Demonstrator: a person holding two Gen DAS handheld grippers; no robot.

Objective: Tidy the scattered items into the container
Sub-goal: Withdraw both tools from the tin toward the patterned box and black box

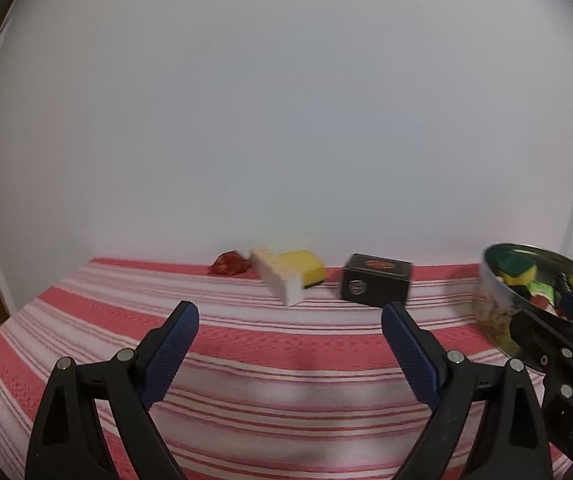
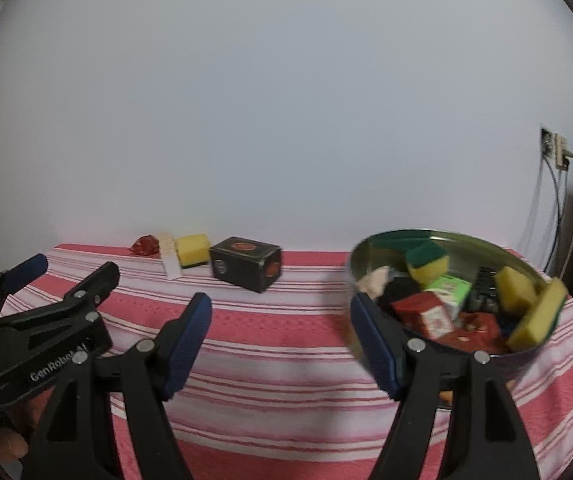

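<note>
A round metal tin (image 2: 370,250) sits at the right, filled with sponges, small boxes and other items; it also shows in the left wrist view (image 1: 486,304). On the striped cloth at the back lie a black box (image 2: 244,264) (image 1: 376,280), a yellow sponge (image 2: 192,250) (image 1: 304,266), a white box (image 2: 168,258) (image 1: 278,280) and a red wrapper (image 2: 145,245) (image 1: 229,264). My left gripper (image 1: 289,322) is open and empty, short of these items; it also shows in the right wrist view (image 2: 74,270). My right gripper (image 2: 280,314) is open and empty, its right finger (image 2: 374,340) by the tin's near rim.
The table is covered by a red and white striped cloth (image 2: 286,340). A white wall rises right behind it. A wall socket with hanging cables (image 2: 554,152) is at the far right.
</note>
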